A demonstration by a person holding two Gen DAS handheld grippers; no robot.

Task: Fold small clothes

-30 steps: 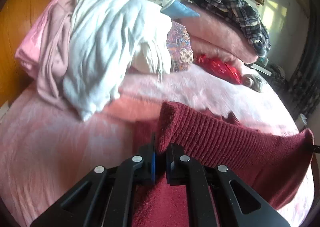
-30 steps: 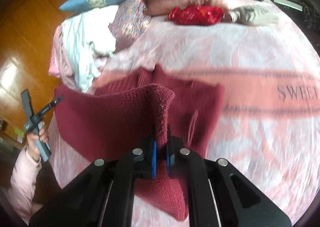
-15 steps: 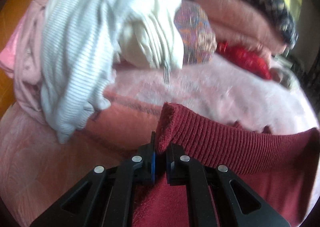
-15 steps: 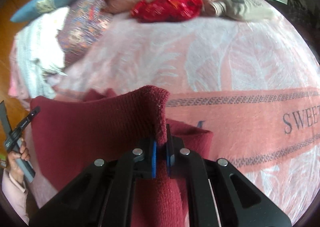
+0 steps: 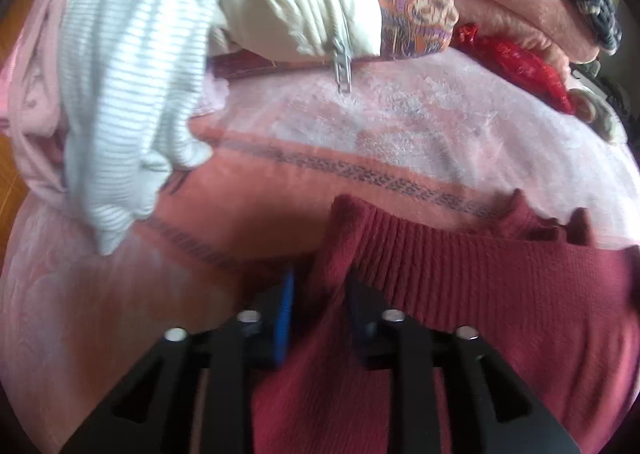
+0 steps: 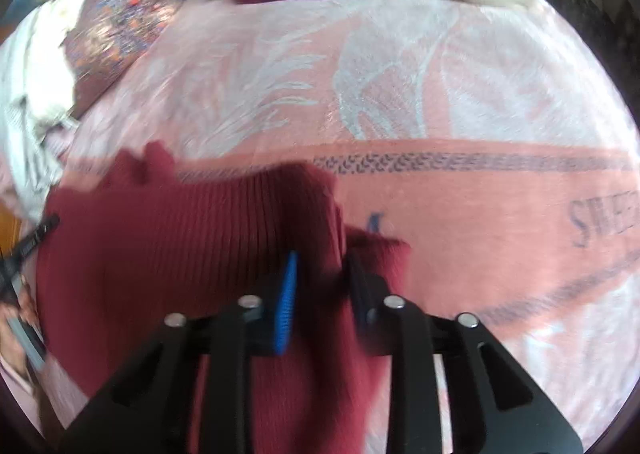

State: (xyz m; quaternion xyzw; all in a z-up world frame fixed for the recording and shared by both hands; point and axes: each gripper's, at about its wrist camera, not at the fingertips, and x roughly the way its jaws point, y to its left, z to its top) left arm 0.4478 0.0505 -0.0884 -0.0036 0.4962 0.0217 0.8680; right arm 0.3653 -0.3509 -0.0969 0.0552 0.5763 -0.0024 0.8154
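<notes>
Both tongs, left gripper (image 5: 320, 286) & right gripper (image 6: 320, 274), have jaws apart w/ sweater (image 5: 460, 294) hem loose between; I reckon I'm dropping it flat on blanket (image 6: 400, 94).

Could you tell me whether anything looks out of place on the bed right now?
Yes: a heap of unfolded clothes, mostly a white striped top, slumps over the pink blanket at the left. The red sweater lies with its far edge rumpled, between the open left claw and right claw.

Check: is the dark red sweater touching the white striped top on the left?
Apart. The left wrist view shows pink blanket between the sweater and the striped top.
</notes>
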